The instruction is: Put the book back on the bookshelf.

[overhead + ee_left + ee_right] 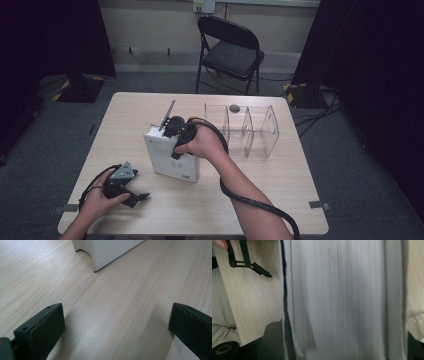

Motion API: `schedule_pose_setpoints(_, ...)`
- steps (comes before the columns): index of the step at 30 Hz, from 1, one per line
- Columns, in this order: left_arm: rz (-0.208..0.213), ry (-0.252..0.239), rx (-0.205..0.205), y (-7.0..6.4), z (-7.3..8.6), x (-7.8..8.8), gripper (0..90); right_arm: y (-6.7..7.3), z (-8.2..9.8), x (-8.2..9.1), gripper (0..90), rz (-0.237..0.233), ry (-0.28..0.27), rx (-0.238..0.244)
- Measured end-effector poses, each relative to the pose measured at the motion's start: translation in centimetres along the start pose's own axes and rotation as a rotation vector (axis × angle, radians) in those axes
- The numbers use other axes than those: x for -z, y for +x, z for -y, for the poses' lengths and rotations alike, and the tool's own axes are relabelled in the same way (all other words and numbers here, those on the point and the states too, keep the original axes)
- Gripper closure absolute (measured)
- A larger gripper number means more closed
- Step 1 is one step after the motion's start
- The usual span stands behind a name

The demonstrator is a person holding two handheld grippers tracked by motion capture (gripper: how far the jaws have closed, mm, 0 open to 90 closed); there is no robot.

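A thick white book [170, 157] stands on edge in the middle of the wooden table [280, 200]. My right gripper [176, 135] comes down on its top edge, and a hand wraps the gripper's body. In the right gripper view the book's page edges [342, 290] span the whole gap, and both black jaws press its covers on either side of my right gripper [342, 347]. My left gripper [137, 198] rests near the table's front left, apart from the book. Its jaws stand wide over bare wood [115, 327], with the book's lower corner [112, 250] ahead.
A clear plastic organiser [247, 130] with several upright dividers stands just right of the book. A small dark object [234, 107] lies at its far side. A black folding chair [230, 50] stands beyond the table. The right gripper's cable [250, 200] trails across the front.
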State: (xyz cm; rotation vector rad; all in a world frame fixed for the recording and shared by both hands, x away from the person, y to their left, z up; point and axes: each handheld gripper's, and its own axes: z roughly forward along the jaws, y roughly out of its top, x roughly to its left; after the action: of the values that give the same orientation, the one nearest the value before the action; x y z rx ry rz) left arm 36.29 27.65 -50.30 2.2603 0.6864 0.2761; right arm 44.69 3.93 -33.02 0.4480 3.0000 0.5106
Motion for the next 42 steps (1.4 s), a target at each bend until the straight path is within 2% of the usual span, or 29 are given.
schedule_pose_setpoints(4,0.0,-0.001,0.001,0.0,0.0,0.0,0.0,0.0,0.0,0.1,47.1,-0.024,0.012,-0.047)
schedule_pose_setpoints(7,0.0,-0.001,0.001,0.0,0.0,0.0,0.0,0.2,-0.1,0.4,50.3,-0.003,0.023,-0.07)
schedule_pose_setpoints(14,-0.007,0.003,-0.007,0.0,0.0,0.1,0.0,0.2,0.0,0.6,51.6,0.006,0.023,-0.105)
schedule_pose_setpoints(15,-0.001,0.002,0.001,0.0,0.0,0.1,0.0,0.2,0.0,0.7,51.7,0.003,0.024,-0.102)
schedule_pose_setpoints(16,-0.007,0.003,-0.008,0.0,0.0,0.1,0.0,0.1,0.0,0.7,51.7,0.0,0.025,-0.1)
schedule_pose_setpoints(17,-0.001,0.002,0.0,0.0,0.0,0.1,0.0,0.0,0.1,0.7,51.7,-0.005,0.025,-0.11)
schedule_pose_setpoints(18,-0.006,0.002,-0.008,0.0,0.0,0.1,0.0,-0.1,0.2,0.8,51.9,-0.01,0.023,-0.122)
schedule_pose_setpoints(25,-0.002,0.002,-0.005,0.0,0.1,0.1,0.0,-0.3,0.5,1.2,52.0,-0.008,0.032,-0.12)
schedule_pose_setpoints(30,-0.001,0.004,-0.003,-0.1,0.1,0.2,0.0,-0.7,1.2,1.8,52.2,-0.007,0.025,-0.136)
schedule_pose_setpoints(33,0.0,0.004,-0.003,-0.1,0.1,0.2,0.0,-0.8,1.8,2.4,52.1,-0.016,0.02,-0.163)
schedule_pose_setpoints(38,-0.008,0.005,-0.011,-0.1,0.1,0.2,0.0,-1.0,2.6,3.1,52.1,-0.022,0.019,-0.176)
schedule_pose_setpoints(42,0.001,0.003,-0.002,-0.1,0.1,0.2,0.0,-1.2,3.4,3.6,52.2,-0.019,0.017,-0.179)
